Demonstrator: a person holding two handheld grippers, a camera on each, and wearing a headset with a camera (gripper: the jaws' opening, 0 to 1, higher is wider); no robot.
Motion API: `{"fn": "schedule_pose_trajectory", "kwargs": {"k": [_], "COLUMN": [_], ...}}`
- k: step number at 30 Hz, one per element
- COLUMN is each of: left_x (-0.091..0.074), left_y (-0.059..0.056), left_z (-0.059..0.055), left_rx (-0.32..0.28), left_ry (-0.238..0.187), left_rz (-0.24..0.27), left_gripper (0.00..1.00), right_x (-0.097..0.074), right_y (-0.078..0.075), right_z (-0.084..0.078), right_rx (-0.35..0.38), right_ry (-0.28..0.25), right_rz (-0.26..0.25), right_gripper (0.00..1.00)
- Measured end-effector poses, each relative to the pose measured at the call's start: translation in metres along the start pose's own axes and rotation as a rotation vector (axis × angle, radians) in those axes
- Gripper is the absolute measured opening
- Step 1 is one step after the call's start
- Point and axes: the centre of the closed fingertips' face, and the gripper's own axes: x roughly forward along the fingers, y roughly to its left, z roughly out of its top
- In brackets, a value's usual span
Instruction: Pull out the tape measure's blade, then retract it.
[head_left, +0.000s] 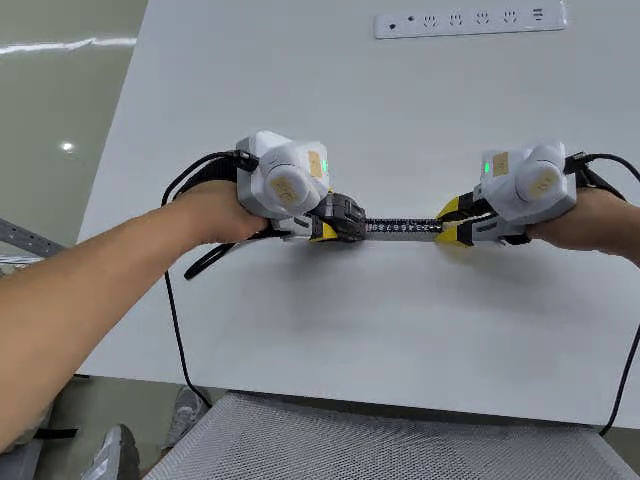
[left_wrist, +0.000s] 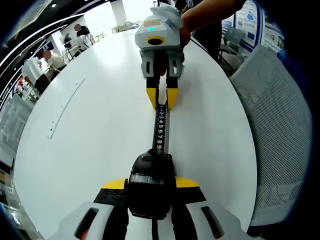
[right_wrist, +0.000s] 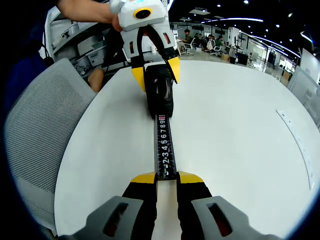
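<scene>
A: Head view first. Why are both hands held so low?

B: The tape measure case (head_left: 343, 218) sits at the white tabletop (head_left: 300, 90), pinched by the left tongs (head_left: 330, 226), so the surface steadies it. The right tongs (head_left: 450, 224) hold the far end of the blade (head_left: 403, 228). A short run of blade spans the gap between them. I can't tell whether it touches the tabletop.

A: And the left gripper view?

B: The left tongs (left_wrist: 151, 184) press on both sides of the black case (left_wrist: 151, 186), with its mouth pointing away. That lets the blade (left_wrist: 160, 131) leave in a straight line toward the right tongs (left_wrist: 161, 98), printed digits up.

A: Right gripper view?

B: The right tongs (right_wrist: 166, 178) are closed on the blade (right_wrist: 164, 145) at its very tip, yellow pads on either side. Opposite, the case (right_wrist: 161, 95) sits gripped in the left tongs (right_wrist: 155, 72), squarely in line.

A: So how far along is it?

B: Early in the pull, I'd say, since little blade is out. Holding both ends in line should keep the strip from twisting. If the tip grip slips, the blade would likely snap back.
</scene>
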Motion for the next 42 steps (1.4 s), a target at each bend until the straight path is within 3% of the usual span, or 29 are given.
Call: {"fn": "schedule_pose_trajectory", "kwargs": {"k": [27,42], "left_x": [0.002,0.003], "left_y": [0.001,0.001], "left_z": [-0.001,-0.002], "left_rx": [0.005,0.01], "left_ry": [0.004,0.006], "left_rz": [-0.003,-0.006], "left_gripper": [0.29,0.29], "right_x": [-0.022,-0.043], "right_y": [-0.001,-0.005], "right_z": [-0.022,-0.043], "right_rx": [0.029,0.041], "right_ry": [0.012,0.036], "right_rz": [-0.009,-0.013], "right_gripper": [0.1,0.09]}}
